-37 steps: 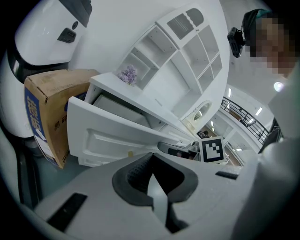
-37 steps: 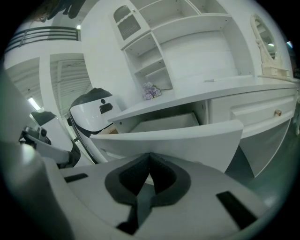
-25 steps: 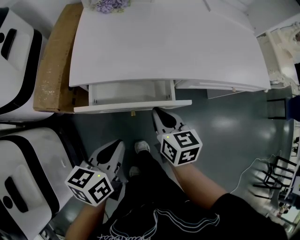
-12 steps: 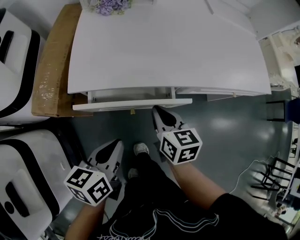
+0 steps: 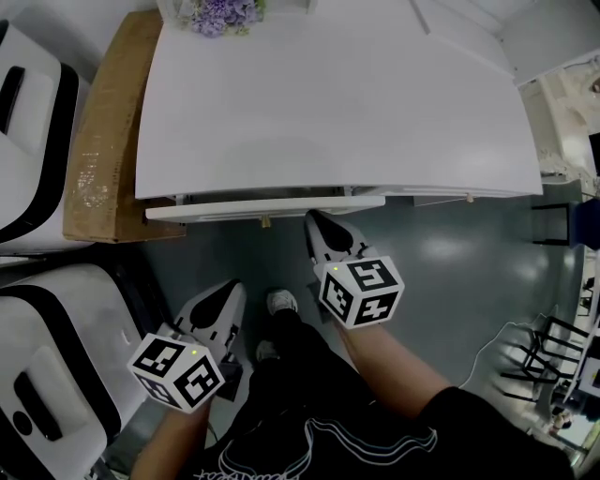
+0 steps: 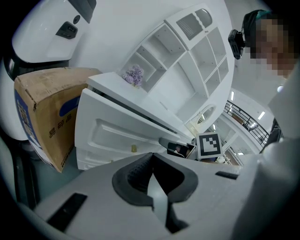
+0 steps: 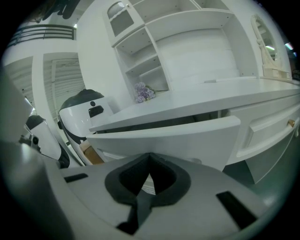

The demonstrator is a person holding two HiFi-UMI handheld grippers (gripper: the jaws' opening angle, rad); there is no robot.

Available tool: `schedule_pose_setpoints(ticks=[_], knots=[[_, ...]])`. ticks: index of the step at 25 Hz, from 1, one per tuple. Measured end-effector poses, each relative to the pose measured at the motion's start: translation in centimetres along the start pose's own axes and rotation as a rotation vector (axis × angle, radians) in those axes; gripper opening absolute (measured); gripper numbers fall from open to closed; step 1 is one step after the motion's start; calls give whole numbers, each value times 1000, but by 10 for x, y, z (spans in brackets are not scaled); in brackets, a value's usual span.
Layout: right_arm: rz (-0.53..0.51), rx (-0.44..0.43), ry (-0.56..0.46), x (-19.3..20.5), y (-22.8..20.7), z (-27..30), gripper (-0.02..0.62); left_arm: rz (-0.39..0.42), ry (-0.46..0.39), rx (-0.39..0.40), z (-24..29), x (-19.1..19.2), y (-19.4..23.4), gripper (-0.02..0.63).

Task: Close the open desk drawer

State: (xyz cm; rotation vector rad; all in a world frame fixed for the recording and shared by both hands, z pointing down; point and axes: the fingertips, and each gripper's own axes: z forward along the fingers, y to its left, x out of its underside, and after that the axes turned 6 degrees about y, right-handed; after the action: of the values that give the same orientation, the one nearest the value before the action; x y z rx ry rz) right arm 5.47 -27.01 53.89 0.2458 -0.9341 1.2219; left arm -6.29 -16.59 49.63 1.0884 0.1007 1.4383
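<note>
**Drawer nearly shut, right gripper tip at its front**

Right gripper (image 5: 315,223): jaws pressed together, nothing between them. Tip set against the lower edge of the drawer front (image 5: 264,208), right of the knob (image 5: 265,223); cannot tell from the head view whether touching or just beside. In the right gripper view (image 7: 149,158) the dark ribbed pads meet at a single seam, and the drawer front (image 7: 187,136) fills the width just beyond.

Left gripper (image 5: 236,289): jaws likewise closed on nothing, seam visible in its own view (image 6: 152,161). Held low and back, well apart from the drawer, beside a shoe (image 5: 281,299).

Drawer: under the left half of the desk top (image 5: 328,103), front panel standing out only a little. Noted a thin dark gap between the panel's top edge and the overhanging desk edge. Panel flat, white, painted, with a raised moulded frame and a small brass-coloured knob (image 6: 133,148).

Room for moving:
- Open grey-green floor (image 5: 450,253), smooth and slightly glossy, in front of the desk and to the right.
- Left side tight: cardboard box (image 5: 108,131), brown and rough, hard against the desk's left edge.
- Rounded white housings with black trim (image 5: 56,347) near the left gripper.

Further out: second drawer on the right with its own knob (image 5: 468,199), flush. Purple flowers (image 5: 220,11) at the desk's back edge. White shelf unit (image 7: 187,42) with square compartments behind.
</note>
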Motion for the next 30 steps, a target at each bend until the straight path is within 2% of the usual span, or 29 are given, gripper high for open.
schedule_pose_setpoints(ticks=[20, 30], knots=[[-17, 7, -12, -15, -7, 15, 6, -10, -16, -10, 3, -9, 9, 5], [-6, -52, -78, -30, 11, -7, 6, 15, -40, 5, -12, -5, -4, 5]])
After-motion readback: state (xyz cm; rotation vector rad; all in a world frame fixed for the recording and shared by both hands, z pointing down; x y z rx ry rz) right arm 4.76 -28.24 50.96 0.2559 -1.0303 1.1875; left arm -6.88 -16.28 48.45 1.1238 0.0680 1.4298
